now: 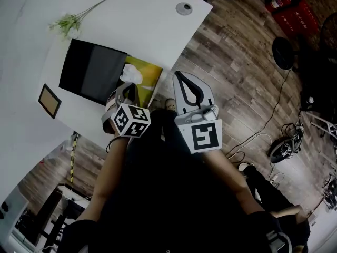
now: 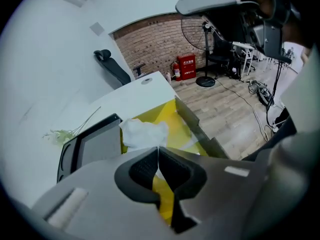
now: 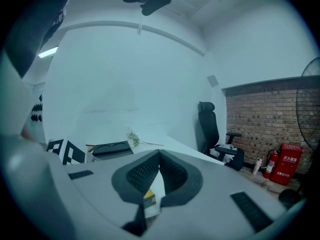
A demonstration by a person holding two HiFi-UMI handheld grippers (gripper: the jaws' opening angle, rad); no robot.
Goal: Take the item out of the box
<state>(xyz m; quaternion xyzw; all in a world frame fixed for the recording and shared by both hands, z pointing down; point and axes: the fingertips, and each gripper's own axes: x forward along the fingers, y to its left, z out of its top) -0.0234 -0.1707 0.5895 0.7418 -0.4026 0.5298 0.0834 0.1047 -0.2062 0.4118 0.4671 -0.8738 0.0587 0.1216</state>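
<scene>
Wad (image 2: 144, 133) of crumpled white stuff, paper or cloth (can't tell which), lies inside the box (image 2: 192, 126), in the corner next to its black lid (image 2: 97, 146).

Left gripper (image 2: 158, 149): jaws closed tip to tip at the wad's near edge, over the box's yellow floor. Can't tell if a fold is actually pinched.

Right gripper (image 3: 160, 152): jaws closed, nothing in them, parked beside the box and clear of it.

Handling guess: the wad looks very light, soft and squashy, with no breakage risk. A thin edge could tear or slip out, so bite a thick raised fold near the middle. The box looks light too and sits near the edge of the table (image 2: 135, 96), so it may drag along; brace its wall if needed.
</scene>
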